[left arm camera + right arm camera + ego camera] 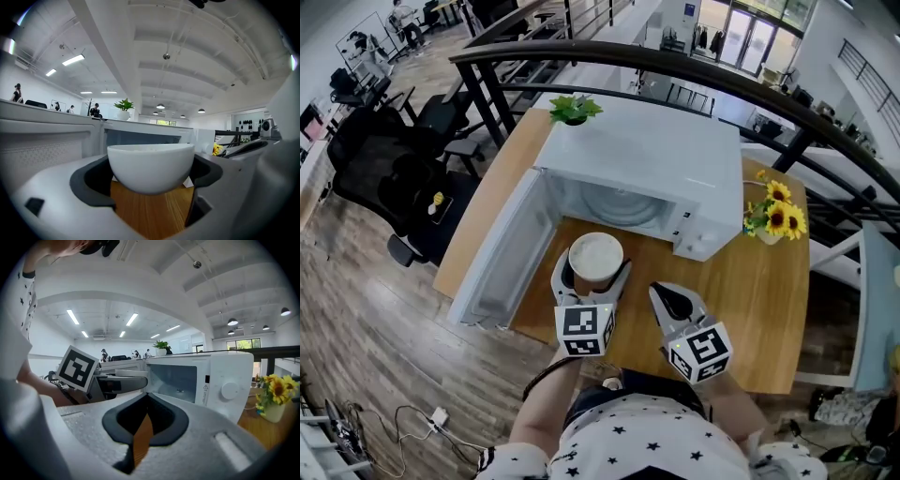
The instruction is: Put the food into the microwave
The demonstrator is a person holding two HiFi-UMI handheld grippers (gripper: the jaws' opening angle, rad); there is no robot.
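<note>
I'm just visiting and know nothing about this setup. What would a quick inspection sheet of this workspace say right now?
Surface: wooden table, carrying the microwave.
Job's things: white bowl of pale food, held before the white microwave; its door stands open to the left.
Clutter: sunflowers right of the microwave; green plant behind it.
Grippers: left gripper jaws closed on the bowl; right gripper jaws shut, empty.
Cables: loose cables on the floor, lower left.
Surroundings: black railing, office chairs, wooden floor.
</note>
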